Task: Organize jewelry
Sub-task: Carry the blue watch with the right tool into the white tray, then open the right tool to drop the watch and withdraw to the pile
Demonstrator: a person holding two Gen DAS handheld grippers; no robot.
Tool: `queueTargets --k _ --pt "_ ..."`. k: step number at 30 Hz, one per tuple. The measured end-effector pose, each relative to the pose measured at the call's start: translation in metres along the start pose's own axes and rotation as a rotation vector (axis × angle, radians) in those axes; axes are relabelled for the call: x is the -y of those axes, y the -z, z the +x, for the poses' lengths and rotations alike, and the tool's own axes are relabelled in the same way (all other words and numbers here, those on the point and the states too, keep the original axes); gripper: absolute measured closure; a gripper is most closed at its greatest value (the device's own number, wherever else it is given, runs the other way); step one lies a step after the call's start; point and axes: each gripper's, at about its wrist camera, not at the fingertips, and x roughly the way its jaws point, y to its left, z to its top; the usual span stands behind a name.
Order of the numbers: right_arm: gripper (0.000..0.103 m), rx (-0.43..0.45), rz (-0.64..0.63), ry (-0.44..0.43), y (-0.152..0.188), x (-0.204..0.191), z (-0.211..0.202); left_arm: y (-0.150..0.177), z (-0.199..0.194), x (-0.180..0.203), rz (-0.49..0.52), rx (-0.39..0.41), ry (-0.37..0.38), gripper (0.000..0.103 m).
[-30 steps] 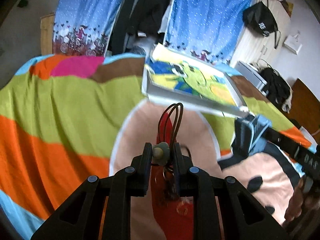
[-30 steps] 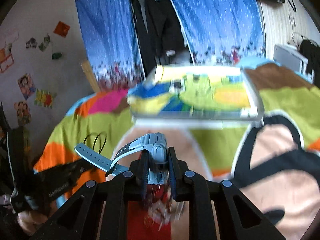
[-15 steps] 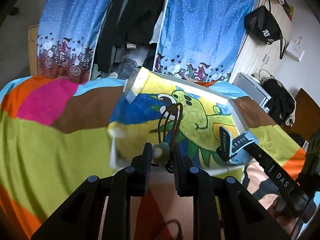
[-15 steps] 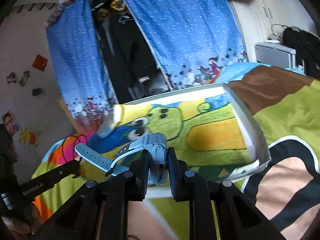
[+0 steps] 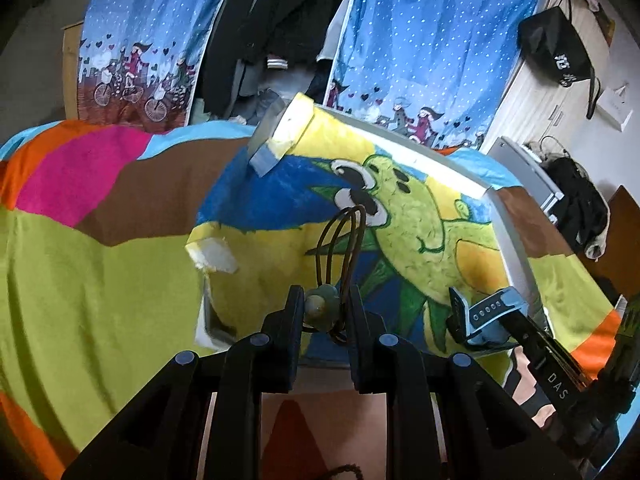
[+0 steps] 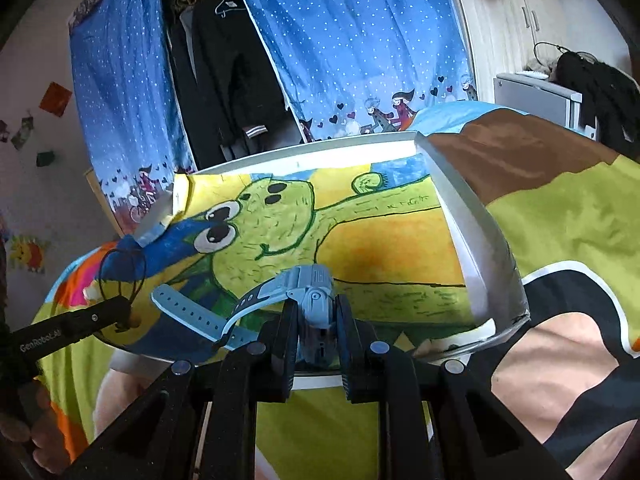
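My left gripper (image 5: pixel 322 307) is shut on a brown cord necklace with a pale green bead (image 5: pixel 320 307); its cord loops (image 5: pixel 344 240) stand up above the fingers. My right gripper (image 6: pixel 317 316) is shut on a light blue watch (image 6: pixel 308 292), whose strap (image 6: pixel 188 312) sticks out to the left. Both hover over the near edge of a shallow white box (image 6: pixel 476 240) lined with a green cartoon drawing (image 5: pixel 404 216). In the left wrist view the watch (image 5: pixel 488 312) and the right gripper show at lower right. In the right wrist view the left gripper (image 6: pixel 124 312) with the necklace (image 6: pixel 120 276) is at far left.
The box lies on a bed with a bright striped cover (image 5: pixel 80 264). Blue dotted curtains (image 6: pixel 352 40) and dark hanging clothes (image 6: pixel 224 80) are behind. A white cabinet (image 5: pixel 528 80) with a black bag (image 5: pixel 556 48) stands to the right. A hand (image 6: pixel 36 440) holds the left gripper.
Both grippers have moved forward toward the box, which now looks larger and closer. Each keeps its hold: necklace on the left, watch on the right.
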Motion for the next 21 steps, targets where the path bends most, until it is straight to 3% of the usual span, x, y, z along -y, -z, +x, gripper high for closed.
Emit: queueTargets --k 4,8,11,13,14,16,18,21 --pt "0.085 0.008 -0.001 0.009 -0.002 0.0 -0.001 0.003 -0.001 -0.006 -0.024 -0.02 -0.021 0.086" --pt "0.075 -0.002 0.014 0.01 -0.003 0.002 -0.001 0.004 -0.003 -0.003 -0.013 -0.027 -0.037 0.081" --pt "0.065 -0.009 0.023 0.017 -0.003 0.004 -0.002 0.006 -0.009 0.002 0.0 -0.013 -0.032 0.059" --pt "0.065 -0.011 0.025 0.017 -0.002 0.005 -0.003 0.008 -0.017 0.007 0.012 0.015 -0.036 0.04" --pt "0.065 -0.011 0.025 0.018 -0.002 0.005 -0.004 0.008 -0.02 0.009 0.015 0.024 -0.041 0.037" --pt "0.054 -0.006 0.019 0.019 -0.002 0.004 -0.008 0.009 -0.026 0.011 0.013 0.029 -0.049 0.035" --pt "0.027 0.021 0.021 0.02 -0.001 0.003 -0.016 0.01 -0.033 0.01 0.001 0.031 -0.061 0.035" --pt "0.024 0.062 0.004 0.019 0.0 -0.001 -0.033 0.015 -0.049 0.01 0.002 0.046 -0.081 0.034"
